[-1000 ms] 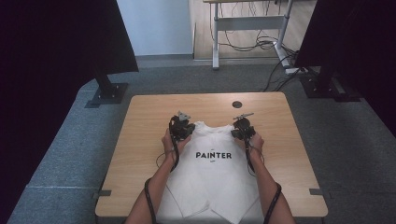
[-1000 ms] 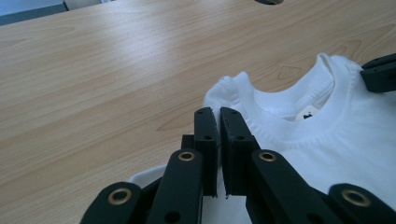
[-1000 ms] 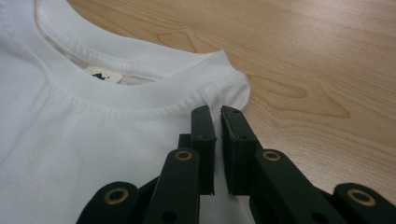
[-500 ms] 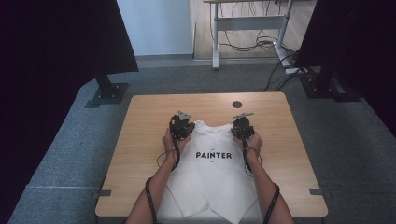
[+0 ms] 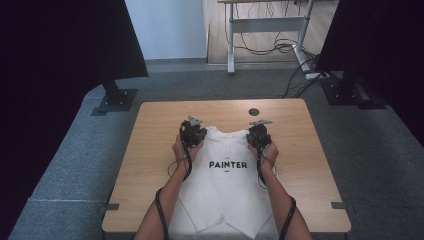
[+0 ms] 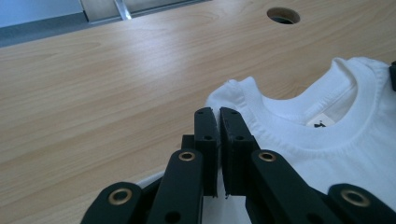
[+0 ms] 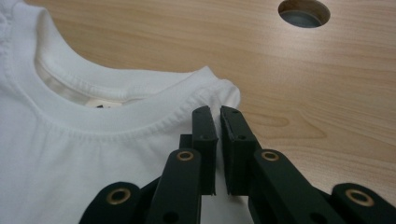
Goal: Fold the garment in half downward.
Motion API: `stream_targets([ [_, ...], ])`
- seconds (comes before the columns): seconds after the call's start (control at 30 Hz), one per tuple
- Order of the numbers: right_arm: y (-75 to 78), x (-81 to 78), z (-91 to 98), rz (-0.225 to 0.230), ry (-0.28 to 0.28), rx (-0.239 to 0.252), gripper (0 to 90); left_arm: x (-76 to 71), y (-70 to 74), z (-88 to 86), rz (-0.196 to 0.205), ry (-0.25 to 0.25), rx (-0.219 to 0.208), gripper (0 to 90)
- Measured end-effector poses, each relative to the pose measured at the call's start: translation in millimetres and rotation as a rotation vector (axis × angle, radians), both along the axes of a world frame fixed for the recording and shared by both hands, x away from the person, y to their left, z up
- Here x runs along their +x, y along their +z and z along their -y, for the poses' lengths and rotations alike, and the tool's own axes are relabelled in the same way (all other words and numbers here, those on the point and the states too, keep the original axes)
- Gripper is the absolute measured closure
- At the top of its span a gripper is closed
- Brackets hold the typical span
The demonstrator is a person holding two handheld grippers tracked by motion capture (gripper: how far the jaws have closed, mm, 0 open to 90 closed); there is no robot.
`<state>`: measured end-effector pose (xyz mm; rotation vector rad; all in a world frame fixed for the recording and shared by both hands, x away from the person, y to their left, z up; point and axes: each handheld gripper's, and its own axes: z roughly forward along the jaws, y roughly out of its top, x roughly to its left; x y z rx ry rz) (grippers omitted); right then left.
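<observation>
My white T-shirt printed PAINTER in the high view, collar label in gripper views, left gripper and right gripper fingers pressed together at its shoulders, on the bench.

The table is a rectangular light wood-grain top standing on grey carpet. A round cable hole sits in the top near the far edge, right of centre. One item lies directly on the surface: a white T-shirt, folded with its sides turned in, placed at the centre. Its collar points to the far side; its lower end reaches the near edge. The black word "PAINTER" is printed across the chest. The wood to the left and right of the T-shirt is bare.
</observation>
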<state>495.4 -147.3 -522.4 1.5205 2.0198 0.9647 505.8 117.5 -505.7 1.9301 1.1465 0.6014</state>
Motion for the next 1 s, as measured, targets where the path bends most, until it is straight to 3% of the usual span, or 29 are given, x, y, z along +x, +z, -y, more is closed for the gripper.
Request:
stream_targets([
  [0.13,5.5,3.3,-3.4,0.035,-0.047,0.030,84.8,5.0,7.5,-0.4,0.013,0.025,-0.018,85.9],
  [0.23,13.0,3.8,-9.4,0.100,-0.087,0.067,84.8,5.6,13.3,0.7,0.035,0.034,-0.019,85.9],
  [0.57,20.1,-8.8,-18.4,0.192,-0.123,0.097,84.8,1.5,16.6,-1.3,0.061,0.046,-0.032,85.9],
  [0.83,27.3,-4.5,-19.7,0.224,-0.140,0.097,84.8,6.1,26.6,5.7,0.079,0.052,-0.038,85.9],
  [1.0,23.5,-4.2,-21.8,0.230,-0.143,0.102,84.7,3.2,24.3,5.1,0.073,0.049,-0.053,85.8],
])
